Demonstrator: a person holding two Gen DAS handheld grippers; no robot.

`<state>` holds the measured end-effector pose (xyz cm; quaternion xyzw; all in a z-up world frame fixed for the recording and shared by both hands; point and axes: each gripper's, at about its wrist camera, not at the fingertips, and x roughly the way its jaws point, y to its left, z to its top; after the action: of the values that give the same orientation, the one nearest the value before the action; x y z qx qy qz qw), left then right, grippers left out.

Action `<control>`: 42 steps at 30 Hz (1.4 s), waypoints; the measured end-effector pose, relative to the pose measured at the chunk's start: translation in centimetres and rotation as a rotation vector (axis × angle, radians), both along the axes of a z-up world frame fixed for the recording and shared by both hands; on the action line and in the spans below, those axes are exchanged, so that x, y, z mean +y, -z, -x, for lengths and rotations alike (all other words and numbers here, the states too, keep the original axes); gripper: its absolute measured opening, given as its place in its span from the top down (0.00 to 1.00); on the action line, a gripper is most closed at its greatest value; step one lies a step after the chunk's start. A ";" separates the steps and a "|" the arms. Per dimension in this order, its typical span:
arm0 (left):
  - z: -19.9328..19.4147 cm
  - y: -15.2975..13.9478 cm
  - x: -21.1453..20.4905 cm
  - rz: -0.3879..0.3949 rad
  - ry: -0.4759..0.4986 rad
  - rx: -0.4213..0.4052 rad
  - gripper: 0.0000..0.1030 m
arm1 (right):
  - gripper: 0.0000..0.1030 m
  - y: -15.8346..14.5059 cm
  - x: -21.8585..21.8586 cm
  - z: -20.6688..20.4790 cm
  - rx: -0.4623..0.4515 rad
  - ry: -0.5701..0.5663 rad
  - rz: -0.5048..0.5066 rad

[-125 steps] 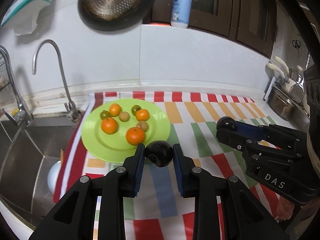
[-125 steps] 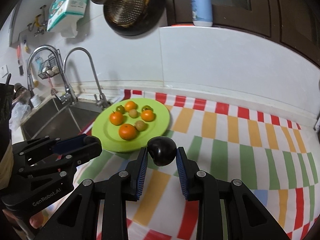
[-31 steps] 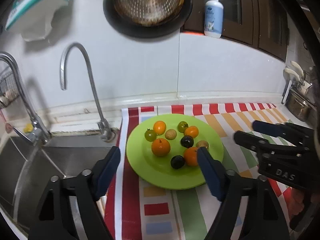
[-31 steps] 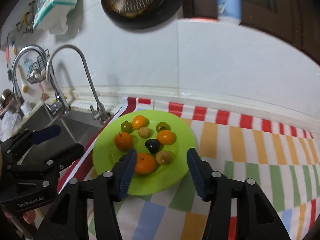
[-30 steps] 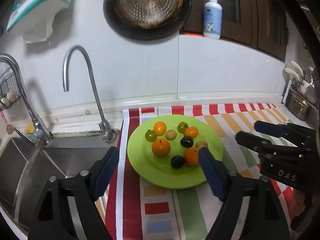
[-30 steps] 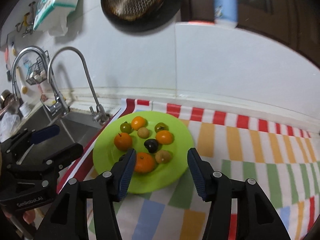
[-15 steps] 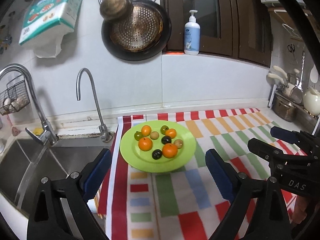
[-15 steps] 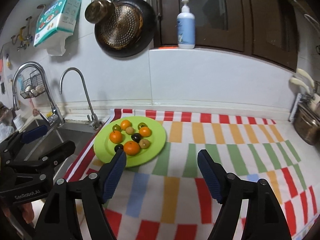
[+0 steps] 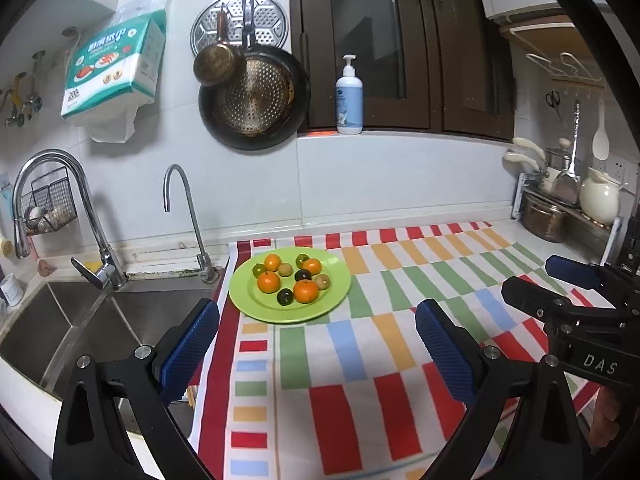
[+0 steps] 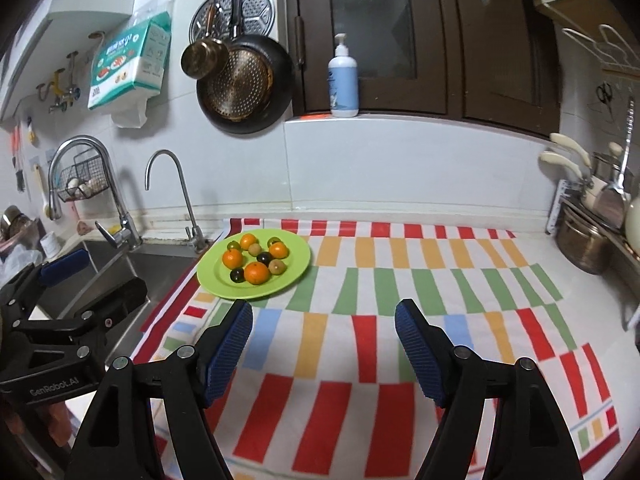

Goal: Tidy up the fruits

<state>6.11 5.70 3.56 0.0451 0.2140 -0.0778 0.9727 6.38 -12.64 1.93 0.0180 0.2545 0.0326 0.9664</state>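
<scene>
The fruits [image 9: 289,280] lay together on the green plate [image 9: 340,286], which sat at the far left of the striped cloth [image 9: 360,380] on the table, just beside the sink [image 9: 80,320]. The plate held four orange citrus fruits, two dark round fruits, two small green ones and two small tan ones, none stacked on another. No fruit showed on the cloth outside the plate, so the gathering step appeared complete.

The left claw [image 9: 316,332] stood wide open with nothing between its pads; its jaws had just been opening. The right claw [image 10: 323,336] was also open and empty, parted somewhat less, its jaws having opened within the last second. Both hung over the near part of the cloth, well apart from the plate.

Judged from this layout, the step in hand was the retreat from the plate. To do it well:

1. Keep both claws open and clear of the plate rim, so that no fruit is nudged and sent rolling.
2. Keep the two claws apart from each other; the right one showed close at the right edge of the left wrist view.
3. Check the cloth for stray fruit before ending.

The sink basin showed no fruit in its visible part.
</scene>
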 end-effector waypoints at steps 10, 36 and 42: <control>4.0 -0.5 -1.0 -0.008 0.001 -0.009 0.00 | 0.28 -1.1 -1.4 5.0 -0.024 0.019 0.005; 7.5 -1.4 -1.9 -0.018 -0.022 -0.047 0.00 | 0.28 -1.8 -2.4 8.3 -0.054 0.036 0.009; 7.5 -1.4 -2.0 -0.018 -0.021 -0.048 0.00 | 0.28 -1.8 -2.4 8.3 -0.054 0.038 0.010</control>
<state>-1.44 3.75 5.01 0.0536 0.1916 -0.0645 0.9779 -1.96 -15.01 3.68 0.0172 0.2278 0.0134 0.9735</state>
